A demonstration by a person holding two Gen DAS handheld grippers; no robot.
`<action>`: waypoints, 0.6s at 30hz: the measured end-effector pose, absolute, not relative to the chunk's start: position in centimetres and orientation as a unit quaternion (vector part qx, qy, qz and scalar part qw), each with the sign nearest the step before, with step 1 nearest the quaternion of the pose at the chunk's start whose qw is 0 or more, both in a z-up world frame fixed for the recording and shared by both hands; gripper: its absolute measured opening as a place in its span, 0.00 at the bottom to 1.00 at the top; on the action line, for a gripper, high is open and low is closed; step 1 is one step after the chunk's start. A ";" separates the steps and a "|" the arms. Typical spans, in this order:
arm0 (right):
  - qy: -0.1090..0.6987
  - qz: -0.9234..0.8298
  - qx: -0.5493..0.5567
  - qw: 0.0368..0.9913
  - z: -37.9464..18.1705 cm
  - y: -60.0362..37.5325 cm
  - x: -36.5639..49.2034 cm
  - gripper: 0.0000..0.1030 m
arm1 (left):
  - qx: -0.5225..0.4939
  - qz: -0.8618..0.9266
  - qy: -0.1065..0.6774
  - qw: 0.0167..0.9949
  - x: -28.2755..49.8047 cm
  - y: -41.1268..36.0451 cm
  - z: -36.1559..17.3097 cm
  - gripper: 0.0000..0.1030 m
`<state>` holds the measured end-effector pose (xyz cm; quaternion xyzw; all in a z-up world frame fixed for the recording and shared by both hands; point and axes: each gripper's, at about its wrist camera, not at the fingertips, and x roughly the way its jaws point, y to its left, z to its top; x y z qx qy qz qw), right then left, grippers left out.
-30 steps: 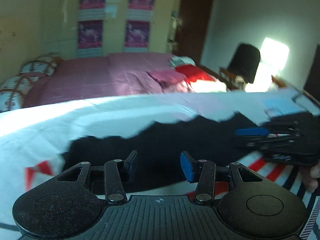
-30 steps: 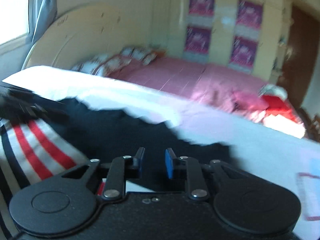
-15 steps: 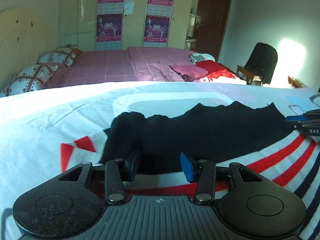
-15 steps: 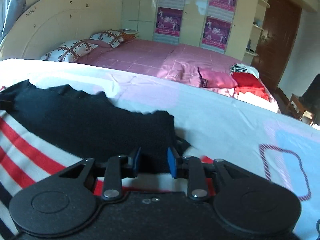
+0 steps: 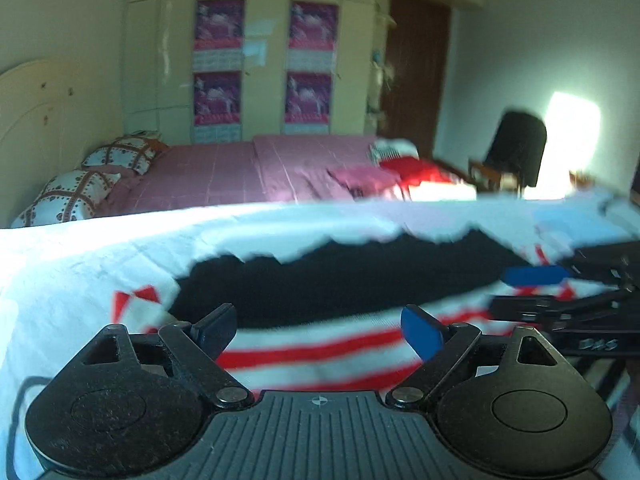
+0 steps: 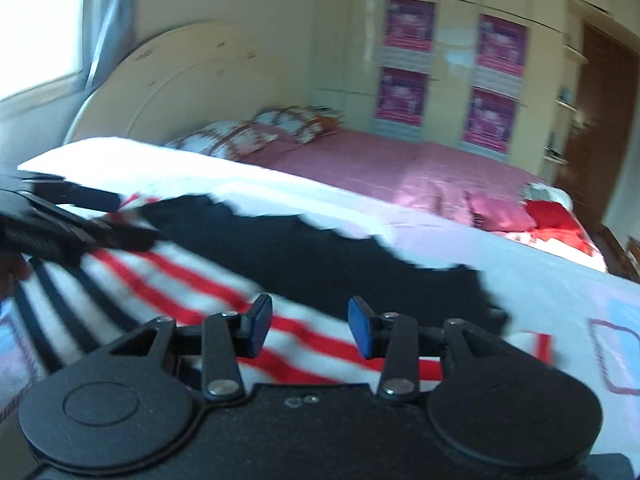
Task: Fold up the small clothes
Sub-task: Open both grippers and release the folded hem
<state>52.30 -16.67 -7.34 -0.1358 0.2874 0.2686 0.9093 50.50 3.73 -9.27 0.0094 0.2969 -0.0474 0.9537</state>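
Striped knit garment (image 5: 320, 354) w/ blurred edges, near hem cut off

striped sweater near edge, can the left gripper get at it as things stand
Probably yes. The left gripper is open, its jaws having just been opening, with nothing between them, and the striped sweater lies flat right ahead of its fingertips. The right gripper sits off to one side, not blocking.

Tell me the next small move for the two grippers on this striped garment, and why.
Probably draw both back and look for the next edge to fold. The left gripper and right gripper have just been opening and grip nothing; the striped garment lies on the white sheet with its black part already laid across the stripes.
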 end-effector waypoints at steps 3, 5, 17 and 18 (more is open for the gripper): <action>0.298 0.275 -0.161 0.900 -8.5 -14.6 51.8 0.42 | 0.048 -0.049 0.323 0.944 50.4 2.0 -10.8 0.86; 0.305 0.263 -0.196 0.894 -9.5 -13.8 51.4 0.54 | 0.073 -0.031 0.339 0.938 49.8 2.1 -11.6 0.86; 0.347 0.185 -0.100 0.914 -9.5 -25.9 50.8 0.53 | 0.005 -0.004 0.338 0.941 45.8 9.9 -12.7 0.92; 0.349 0.178 -0.095 0.915 -9.5 -26.4 50.5 0.53 | 0.003 -0.002 0.339 0.941 45.8 9.8 -12.6 0.92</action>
